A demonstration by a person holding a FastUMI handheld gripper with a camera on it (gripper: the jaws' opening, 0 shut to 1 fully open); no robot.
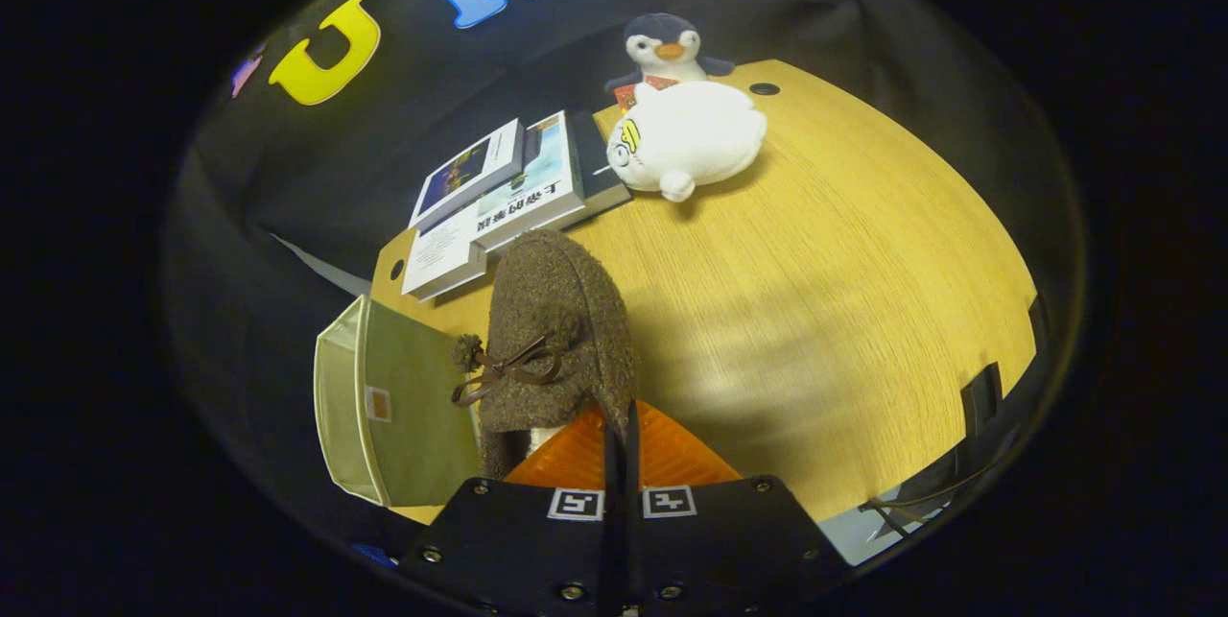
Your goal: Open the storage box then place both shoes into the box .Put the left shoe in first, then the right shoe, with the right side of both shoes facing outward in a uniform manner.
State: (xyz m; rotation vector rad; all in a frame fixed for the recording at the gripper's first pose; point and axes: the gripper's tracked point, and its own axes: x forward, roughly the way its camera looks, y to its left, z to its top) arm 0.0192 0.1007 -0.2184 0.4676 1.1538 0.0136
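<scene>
Gripper view. Gripper [622,444]: fingers pressed narrow on the heel edge of a brown woolly bow-tied shoe [556,339], lifted clear for carrying. Pale translucent storage box [384,406]: just beside the shoe, lid apparently open. Wooden table [844,310]: beneath the shoe.

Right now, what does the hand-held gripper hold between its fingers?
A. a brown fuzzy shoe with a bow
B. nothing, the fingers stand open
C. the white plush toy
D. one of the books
A: the hand-held gripper has its fingers closed together on the edge of the brown fuzzy shoe, which hangs above the wooden table, while the white plush toy and the books lie beyond.
</scene>
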